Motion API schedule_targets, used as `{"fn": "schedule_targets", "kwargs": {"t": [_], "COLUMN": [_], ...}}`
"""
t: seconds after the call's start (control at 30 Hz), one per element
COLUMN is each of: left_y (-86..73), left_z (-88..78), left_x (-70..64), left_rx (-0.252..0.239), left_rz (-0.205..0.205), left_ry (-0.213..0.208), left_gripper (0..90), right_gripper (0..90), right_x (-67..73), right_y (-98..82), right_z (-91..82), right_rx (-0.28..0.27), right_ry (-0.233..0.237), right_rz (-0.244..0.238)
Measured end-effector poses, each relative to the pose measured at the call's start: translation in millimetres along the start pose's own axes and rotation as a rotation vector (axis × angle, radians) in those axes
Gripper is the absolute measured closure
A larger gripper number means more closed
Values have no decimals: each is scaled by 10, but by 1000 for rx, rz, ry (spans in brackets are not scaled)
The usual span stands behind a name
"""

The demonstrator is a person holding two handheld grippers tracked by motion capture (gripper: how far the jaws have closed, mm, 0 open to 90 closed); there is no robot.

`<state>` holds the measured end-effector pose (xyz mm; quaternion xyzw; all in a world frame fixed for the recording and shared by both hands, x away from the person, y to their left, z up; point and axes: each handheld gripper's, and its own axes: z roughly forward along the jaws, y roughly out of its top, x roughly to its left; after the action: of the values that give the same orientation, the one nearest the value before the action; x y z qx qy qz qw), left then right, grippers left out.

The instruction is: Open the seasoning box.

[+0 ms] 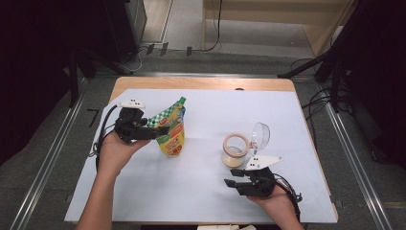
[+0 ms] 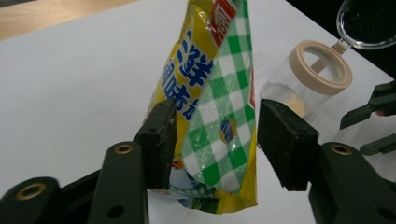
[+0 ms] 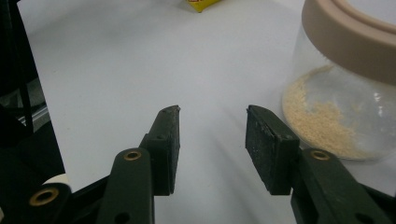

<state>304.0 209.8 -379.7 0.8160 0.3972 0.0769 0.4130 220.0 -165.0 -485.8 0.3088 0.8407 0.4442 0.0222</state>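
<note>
Left gripper (image 2: 212, 140) straddles the standing refill pouch (image 2: 212, 107); one pad touches, the other stands off — no firm grip yet. Right gripper (image 3: 212, 147) idle, jaws apart and empty, beside the opened jar (image 3: 348, 93). Pouring not yet begun.

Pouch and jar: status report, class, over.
Left tool straddles upright pouch, right pad off it. Right tool open, empty, beside open jar. Nothing between pouch and jar.

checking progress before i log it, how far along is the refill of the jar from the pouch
Done: the clear jar with the beige rim stands open, its clear hinged lid flipped back, a little pale powder at the bottom. In hand: the left tongs straddle the yellow, green-checked pouch; one pad touches, the other stands off. Left: gripping, pouring and closing. The right tongs wait empty beside the jar.
</note>
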Motion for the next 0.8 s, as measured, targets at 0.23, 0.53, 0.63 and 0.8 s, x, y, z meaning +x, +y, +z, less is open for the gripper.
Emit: {"fn": "schedule_targets", "kwargs": {"t": [0.23,0.53,0.63,0.8], "left_y": [-119,-199,-200,-180], "left_z": [114,144,145,139], "left_x": [-6,14,17,26], "left_rx": [-13,-55,-49,-46], "left_rz": [-23,-43,-37,-37], "left_ry": [16,-21,-27,-35], "left_gripper": [591,828,884,890], "right_gripper": [562,547,546,536], "right_x": [5,85,142,191], "right_y": [6,29,38,57], "right_z": [14,110,153,223], "right_rx": [-1,-13,-15,-35], "right_ry": [2,16,28,34], "right_rz": [2,-6,-18,-32]}}
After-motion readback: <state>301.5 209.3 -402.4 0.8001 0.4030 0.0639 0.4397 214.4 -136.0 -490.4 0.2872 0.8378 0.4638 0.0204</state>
